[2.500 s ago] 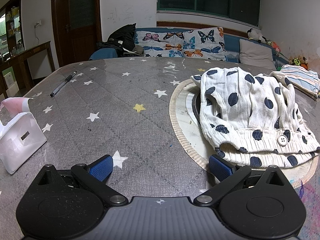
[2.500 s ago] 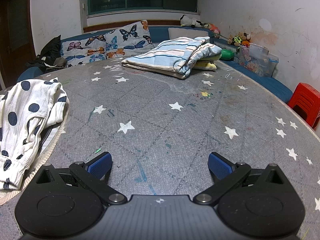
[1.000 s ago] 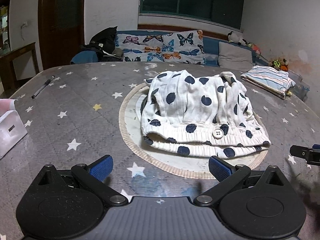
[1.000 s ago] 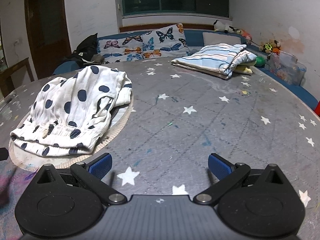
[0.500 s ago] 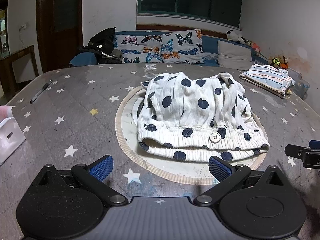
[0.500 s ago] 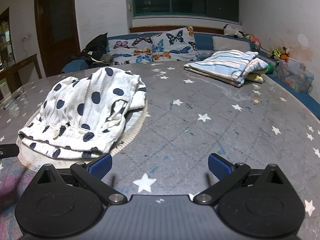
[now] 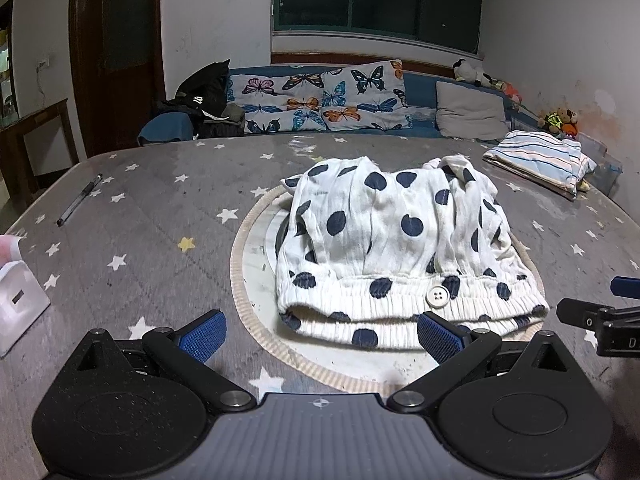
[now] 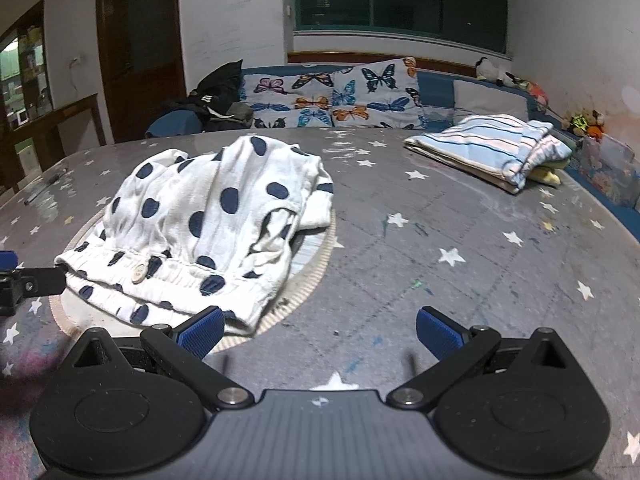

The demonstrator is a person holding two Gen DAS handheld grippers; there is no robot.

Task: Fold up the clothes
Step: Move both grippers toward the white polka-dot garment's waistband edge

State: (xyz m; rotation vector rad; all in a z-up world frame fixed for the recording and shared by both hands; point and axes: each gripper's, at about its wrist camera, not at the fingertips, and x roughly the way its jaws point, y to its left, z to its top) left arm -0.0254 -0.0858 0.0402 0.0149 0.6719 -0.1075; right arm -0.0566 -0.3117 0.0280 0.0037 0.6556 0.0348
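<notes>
- While both cameras look across it, the star-print grey table [image 7: 152,216] fills the scene, with a butterfly-cushioned sofa [image 7: 320,100] running along its far edge.
- On the table's middle, a round mat [image 7: 256,280] carries the polka-dot garment [image 7: 392,232], a crumpled white heap, waistband and button turned toward the grippers!
- Off to the right and well apart, a folded striped cloth [image 8: 492,148] lies near the table's far corner.
- Now the left gripper [image 7: 320,336]: jaws spread wide, nothing between them, its blue pads [image 7: 202,334] low over the table, the right-hand one just in front of the waistband.
- The right gripper [image 8: 318,332] is wide as well and empty, its left pad at the garment's near corner, its right over bare table.
- Smaller still, a white box [image 7: 18,304] sits at the left edge.
- Smallest of all, a pen [image 7: 79,200] lies toward the far left.
</notes>
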